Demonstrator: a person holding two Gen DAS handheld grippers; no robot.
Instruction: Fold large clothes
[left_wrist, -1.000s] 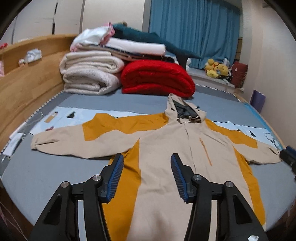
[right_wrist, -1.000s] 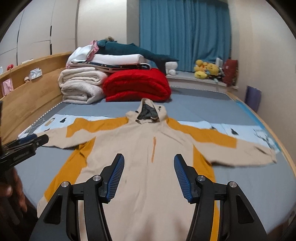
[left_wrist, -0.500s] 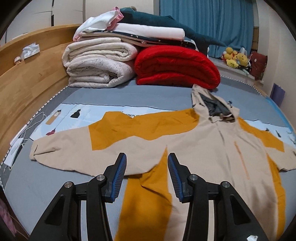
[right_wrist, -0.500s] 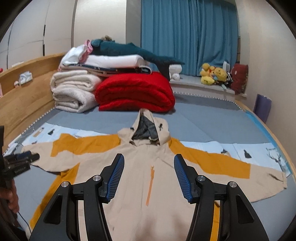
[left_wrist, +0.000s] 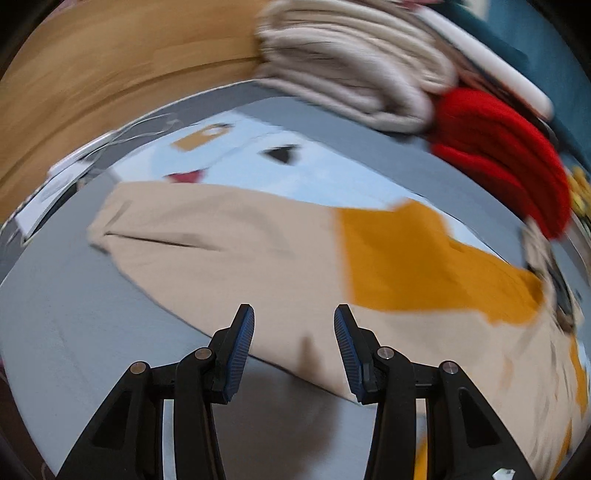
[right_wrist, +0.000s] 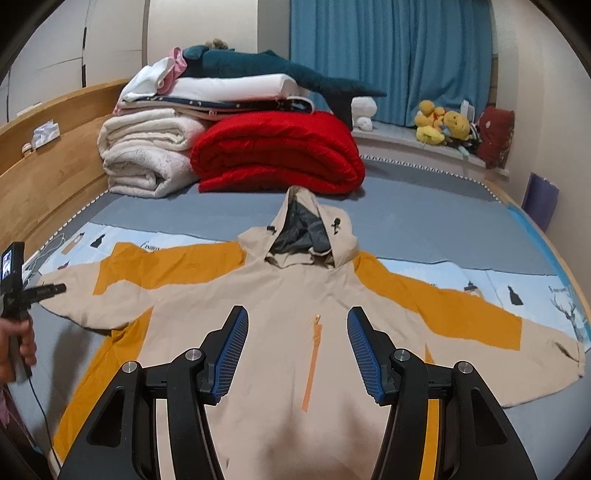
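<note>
A beige and mustard hooded jacket (right_wrist: 295, 302) lies flat, front up, on the grey bed, both sleeves spread wide and the hood pointing to the far end. My right gripper (right_wrist: 294, 325) is open and empty, hovering over the jacket's chest above the orange zip. My left gripper (left_wrist: 294, 321) is open and empty, low over the jacket's left sleeve (left_wrist: 229, 236), near its lower edge; that view is blurred. The left gripper also shows in the right wrist view (right_wrist: 40, 291) at the left sleeve's cuff.
Folded white blankets (right_wrist: 147, 155), a red quilt (right_wrist: 280, 151) and a stack of bedding lie at the bed's far end. A wooden headboard (right_wrist: 44, 177) runs along the left. A light blue printed sheet (right_wrist: 517, 288) lies under the sleeves. Plush toys (right_wrist: 439, 122) sit by the curtain.
My left gripper has swung left and down from the jacket's body to the left sleeve. My right gripper has dropped a little closer over the chest. Both stay open.
</note>
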